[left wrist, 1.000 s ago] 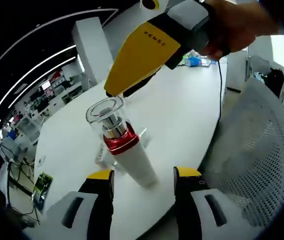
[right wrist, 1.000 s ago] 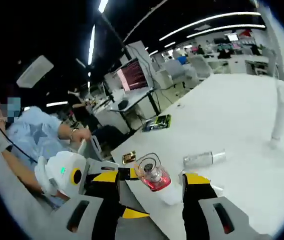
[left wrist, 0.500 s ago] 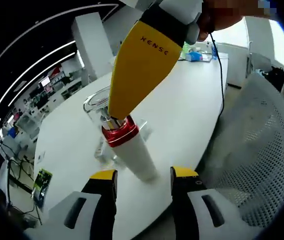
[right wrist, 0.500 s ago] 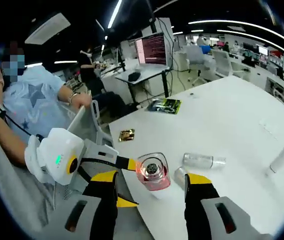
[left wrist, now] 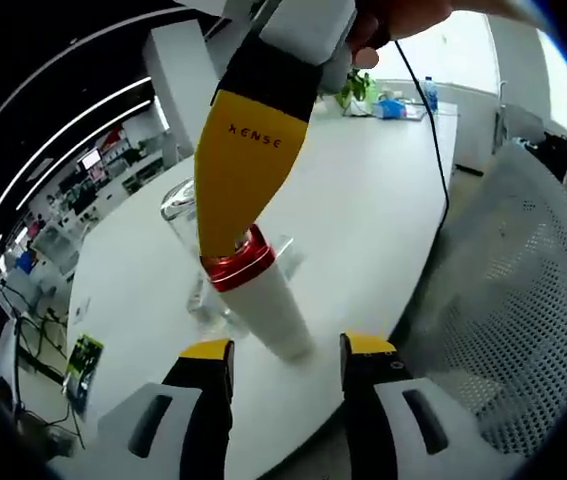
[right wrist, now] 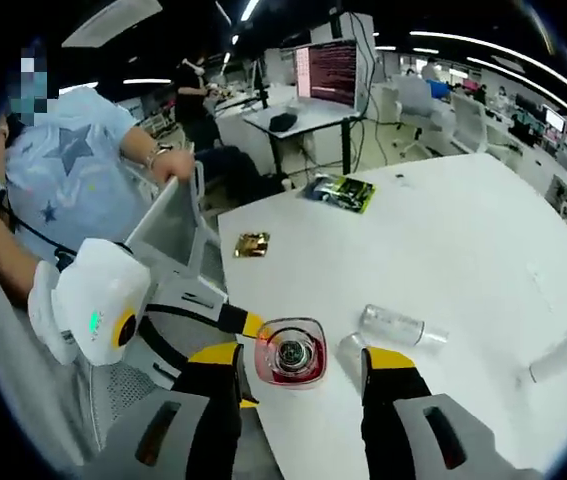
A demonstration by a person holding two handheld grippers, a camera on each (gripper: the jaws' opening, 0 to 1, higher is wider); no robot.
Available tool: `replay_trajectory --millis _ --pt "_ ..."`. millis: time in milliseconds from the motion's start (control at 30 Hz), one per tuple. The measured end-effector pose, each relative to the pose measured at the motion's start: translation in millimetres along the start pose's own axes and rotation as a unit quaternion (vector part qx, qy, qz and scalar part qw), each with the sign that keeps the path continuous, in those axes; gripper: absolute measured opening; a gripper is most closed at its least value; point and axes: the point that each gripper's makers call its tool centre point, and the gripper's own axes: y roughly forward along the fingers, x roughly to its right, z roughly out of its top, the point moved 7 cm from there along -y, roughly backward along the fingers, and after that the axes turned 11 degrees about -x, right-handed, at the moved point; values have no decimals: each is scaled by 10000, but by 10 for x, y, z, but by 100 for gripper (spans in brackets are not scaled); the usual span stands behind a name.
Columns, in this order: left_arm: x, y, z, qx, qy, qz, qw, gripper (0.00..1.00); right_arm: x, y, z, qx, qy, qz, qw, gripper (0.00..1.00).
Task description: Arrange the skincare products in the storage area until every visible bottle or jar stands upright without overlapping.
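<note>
My right gripper (right wrist: 291, 362) sits over the white bottle (left wrist: 268, 310), seen from above at lower centre of the right gripper view, jaws apart on either side of its clear cap (right wrist: 290, 352); I cannot tell if they touch. My left gripper (left wrist: 280, 355), jaws spread and empty, is at frame bottom just short of the bottle's base. A clear bottle (right wrist: 395, 325) lies on its side on the white table (right wrist: 443, 230), right of centre.

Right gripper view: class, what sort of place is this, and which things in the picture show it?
Probably an open-plan office or lab: a monitor on a desk, long white tables, swivel chairs and strip ceiling lights.
</note>
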Motion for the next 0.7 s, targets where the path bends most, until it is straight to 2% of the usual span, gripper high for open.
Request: replay_trajectory --millis 67,200,367,467,533,600,700 --pt "2 -9 16 8 86 89 9999 35 -10 18 33 -49 -161 19 9999 42" --pt "64 28 4 -93 224 -37 9997 34 -12 62 34 -412 -643 57 9971 28" --pt "47 12 11 -45 187 -4 9998 34 7 52 37 -582 -829 58 9948 23" --pt "56 22 5 -62 199 -40 9998 34 14 45 36 -761 -1416 251 9867 22" --pt "60 14 12 -25 223 -22 9997 33 21 38 36 -824 -1905 362 9776 22" --pt "57 4 22 28 225 -1 9997 32 27 43 41 -872 -2098 464 9728 22" --pt "63 22 10 -20 249 -25 9997 32 23 42 47 -1059 -2543 606 9594 22"
